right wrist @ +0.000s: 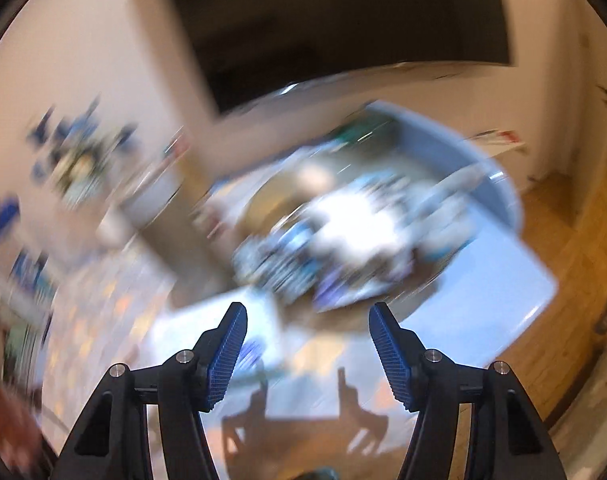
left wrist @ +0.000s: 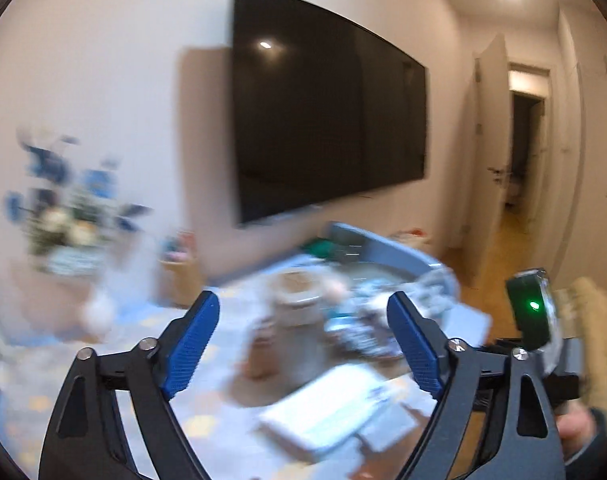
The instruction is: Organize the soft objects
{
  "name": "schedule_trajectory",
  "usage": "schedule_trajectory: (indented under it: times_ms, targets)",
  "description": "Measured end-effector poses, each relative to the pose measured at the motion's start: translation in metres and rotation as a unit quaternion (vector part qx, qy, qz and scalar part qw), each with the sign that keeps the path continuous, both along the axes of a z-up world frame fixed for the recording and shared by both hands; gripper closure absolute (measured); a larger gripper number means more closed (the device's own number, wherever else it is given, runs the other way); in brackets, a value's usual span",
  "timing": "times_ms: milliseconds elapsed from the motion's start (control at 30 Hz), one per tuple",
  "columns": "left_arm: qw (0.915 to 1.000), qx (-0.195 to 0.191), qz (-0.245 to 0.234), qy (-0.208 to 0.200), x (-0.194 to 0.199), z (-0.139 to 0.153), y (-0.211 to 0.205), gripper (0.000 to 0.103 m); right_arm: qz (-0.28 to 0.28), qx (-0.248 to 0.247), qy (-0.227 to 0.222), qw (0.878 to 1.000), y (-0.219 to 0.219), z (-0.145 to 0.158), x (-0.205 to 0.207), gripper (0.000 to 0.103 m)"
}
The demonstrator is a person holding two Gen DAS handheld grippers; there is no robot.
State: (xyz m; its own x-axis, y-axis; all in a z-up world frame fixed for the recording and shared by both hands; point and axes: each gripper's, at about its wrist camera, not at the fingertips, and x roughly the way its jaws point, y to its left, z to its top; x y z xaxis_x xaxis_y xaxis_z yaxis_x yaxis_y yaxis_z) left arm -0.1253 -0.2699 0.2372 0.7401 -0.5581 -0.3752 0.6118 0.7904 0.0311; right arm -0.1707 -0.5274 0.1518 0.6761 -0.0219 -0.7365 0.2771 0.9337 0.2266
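Both views are blurred by motion. My left gripper (left wrist: 303, 300) is open and empty, held above a light blue patterned mat (left wrist: 143, 360). A heap of soft things (left wrist: 367, 320) in blue, white and grey lies ahead of it on the mat. My right gripper (right wrist: 307, 312) is open and empty, just short of the same heap (right wrist: 343, 248). A white flat pack (left wrist: 327, 408) lies below the left fingers. The other gripper's device (left wrist: 533, 312) with a green light shows at right in the left wrist view.
A large black TV (left wrist: 327, 112) hangs on the wall. A grey-blue curved tub (right wrist: 463, 160) stands behind the heap. A wooden basket (left wrist: 179, 280) and blue-white flowers (left wrist: 63, 208) are at left. Wood floor (right wrist: 563, 280) and an open door (left wrist: 491, 160) are at right.
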Motion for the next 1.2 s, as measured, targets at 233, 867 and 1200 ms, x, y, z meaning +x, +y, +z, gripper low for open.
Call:
schedule_trajectory:
  times_ms: [233,867,1200]
  targets:
    - [0.9832,0.059,0.143,-0.097,-0.013,0.013,0.116,0.004,0.127,0.008,0.019,0.992,0.114,-0.011,0.029,0.041]
    - [0.9346,0.003,0.316,0.164,0.11,-0.182,0.264,0.001,0.186,-0.122,-0.063,0.973,0.327,-0.085,0.155,0.01]
    - [0.9316,0.007,0.33,0.152,0.106,-0.194,0.261,0.001,0.165,-0.123,-0.058,0.977,0.321,-0.101,0.157,0.01]
